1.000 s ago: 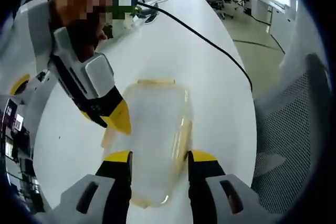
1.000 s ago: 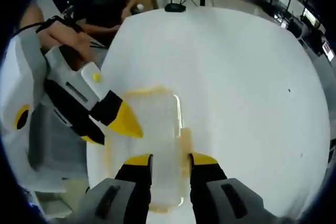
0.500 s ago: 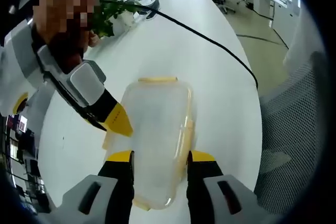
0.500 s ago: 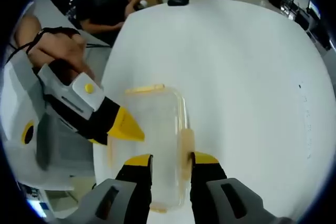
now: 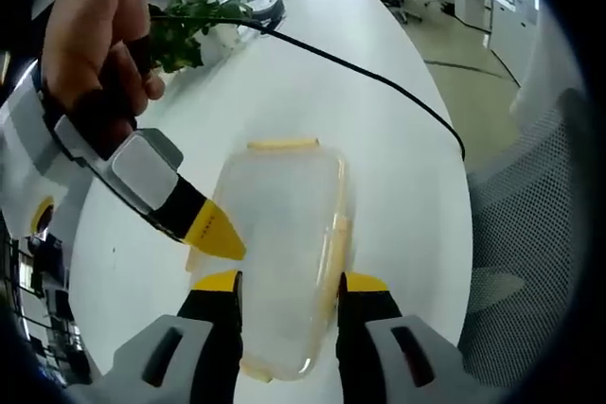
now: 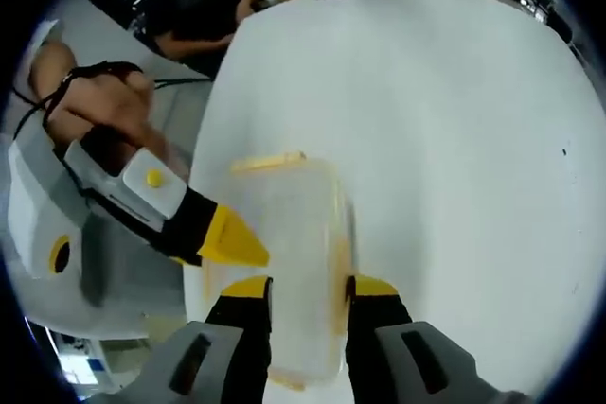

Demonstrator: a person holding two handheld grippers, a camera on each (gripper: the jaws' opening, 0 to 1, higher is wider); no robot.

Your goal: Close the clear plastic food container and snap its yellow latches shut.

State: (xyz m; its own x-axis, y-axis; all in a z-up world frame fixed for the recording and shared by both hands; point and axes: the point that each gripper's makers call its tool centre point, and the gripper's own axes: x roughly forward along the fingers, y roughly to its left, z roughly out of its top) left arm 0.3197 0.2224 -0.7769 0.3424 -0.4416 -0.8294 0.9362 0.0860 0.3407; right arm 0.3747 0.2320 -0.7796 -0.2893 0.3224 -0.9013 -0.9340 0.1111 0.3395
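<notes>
Your left tongs [image 5: 282,283] and right tongs [image 6: 301,288] sit apart over the box [image 5: 282,234]; press its yellow clips [image 5: 333,253] straight.

Container [image 5: 284,234]: near end hidden between and behind the left gripper [image 5: 284,283] jaws; clear walls blur into the white table [image 5: 398,167], so whether the lid sits fully down cannot be told. Near-end latch: hidden. Side latch [image 6: 339,267] in the right gripper view: smeared, state unclear. Cable [image 5: 379,82]: far end lost toward the table's far edge. Plant [image 5: 185,21]: partly covered by a hand [image 5: 95,35].
</notes>
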